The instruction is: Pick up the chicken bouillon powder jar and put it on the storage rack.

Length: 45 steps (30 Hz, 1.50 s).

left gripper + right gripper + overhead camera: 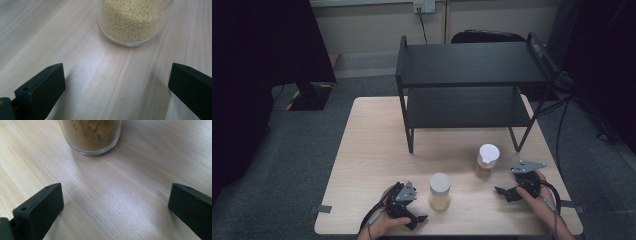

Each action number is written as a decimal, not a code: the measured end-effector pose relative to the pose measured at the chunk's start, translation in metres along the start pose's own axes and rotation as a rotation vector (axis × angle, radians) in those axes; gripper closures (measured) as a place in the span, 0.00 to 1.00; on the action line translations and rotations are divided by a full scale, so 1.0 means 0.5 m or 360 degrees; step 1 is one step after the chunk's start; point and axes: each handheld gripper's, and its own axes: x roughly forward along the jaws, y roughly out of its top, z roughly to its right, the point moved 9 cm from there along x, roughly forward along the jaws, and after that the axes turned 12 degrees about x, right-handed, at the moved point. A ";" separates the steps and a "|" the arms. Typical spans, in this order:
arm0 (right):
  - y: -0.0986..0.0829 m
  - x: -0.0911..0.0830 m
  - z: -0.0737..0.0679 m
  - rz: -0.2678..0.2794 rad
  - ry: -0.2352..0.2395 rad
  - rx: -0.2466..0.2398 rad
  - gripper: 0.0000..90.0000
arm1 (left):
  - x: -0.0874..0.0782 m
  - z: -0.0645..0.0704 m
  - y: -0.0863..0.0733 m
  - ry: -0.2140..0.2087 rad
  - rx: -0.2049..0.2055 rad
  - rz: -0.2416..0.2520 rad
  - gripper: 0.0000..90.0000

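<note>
Two clear glass jars with white lids stand on the wooden table point(372, 135). The jar of yellow grains point(440, 191) point(130, 21) is near the front middle, just right of my left gripper point(419, 216) point(116, 87), whose jaws stand wide open and empty a short way from its base. The jar of brown powder point(487, 160) point(91, 135) stands farther right. My right gripper point(503, 192) point(116, 207) sits below and to its right, open, with bare table between its jaws.
A black two-level metal shelf point(472, 65) stands on the back half of the table, both levels bare. A black chair back point(484, 36) is behind it. Cables point(562, 125) trail off the table's right side. Grey carpet surrounds the table.
</note>
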 end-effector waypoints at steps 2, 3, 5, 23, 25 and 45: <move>0.000 0.000 0.000 0.0000 0.0000 0.0000 0.00 | -0.003 -0.001 0.002 0.0008 -0.0024 -0.0012 0.02; 0.000 0.000 0.000 0.0000 0.0000 0.0000 0.00 | -0.003 -0.001 0.002 0.0009 -0.0029 -0.0013 0.02; 0.000 0.000 0.000 0.0000 0.0000 0.0000 0.00 | -0.003 -0.001 0.004 0.0008 -0.0023 -0.0017 0.03; 0.000 0.000 0.000 0.0001 0.0000 0.0000 0.00 | -0.005 0.000 0.040 -0.0032 -0.0086 0.0114 0.03; 0.000 0.000 0.000 0.0000 0.0000 0.0000 0.00 | -0.004 -0.001 0.044 -0.0036 -0.0088 0.0120 0.03; 0.000 0.000 0.000 0.0000 0.0000 0.0000 0.00 | -0.009 -0.013 0.085 -0.0070 -0.0139 0.0237 0.02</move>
